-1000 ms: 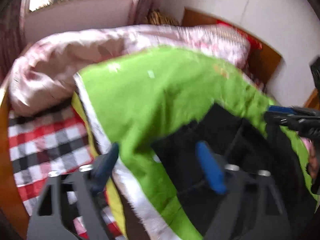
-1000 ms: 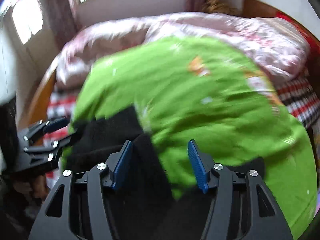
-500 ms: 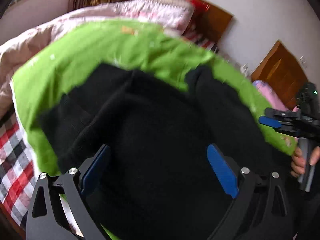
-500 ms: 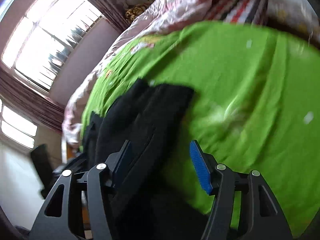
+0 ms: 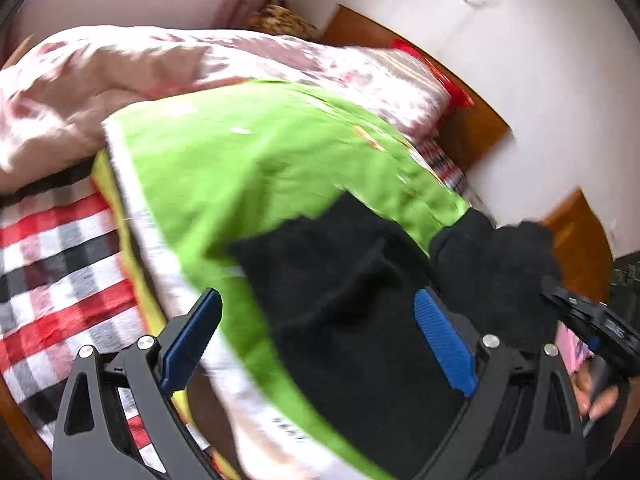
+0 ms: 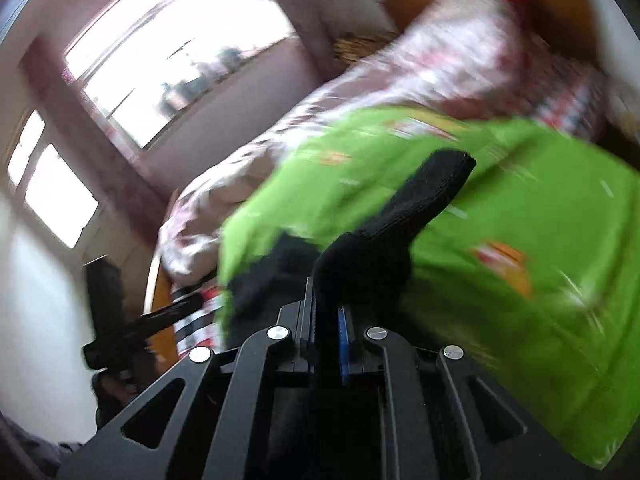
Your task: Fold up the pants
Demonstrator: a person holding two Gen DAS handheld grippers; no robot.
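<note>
Black pants [image 5: 352, 292] lie on a bright green blanket [image 5: 248, 168] on the bed. My left gripper [image 5: 320, 336] is open and empty, its blue pads wide apart just above the near part of the pants. My right gripper [image 6: 326, 332] is shut on a fold of the black pants [image 6: 400, 224], which sticks up between its pads. In the left wrist view the right gripper [image 5: 588, 320] shows at the far right, with a bunched end of the pants lifted beside it.
A pink floral quilt [image 5: 160, 64] is heaped at the back of the bed. A red, white and black checked sheet [image 5: 52, 264] lies to the left. A wooden headboard [image 5: 472, 120] and white wall stand at right. A window [image 6: 172, 52] is behind.
My right gripper has closed on the pants and lifted a fold. My left gripper has stayed open and drawn back left, so the checked sheet shows again.
</note>
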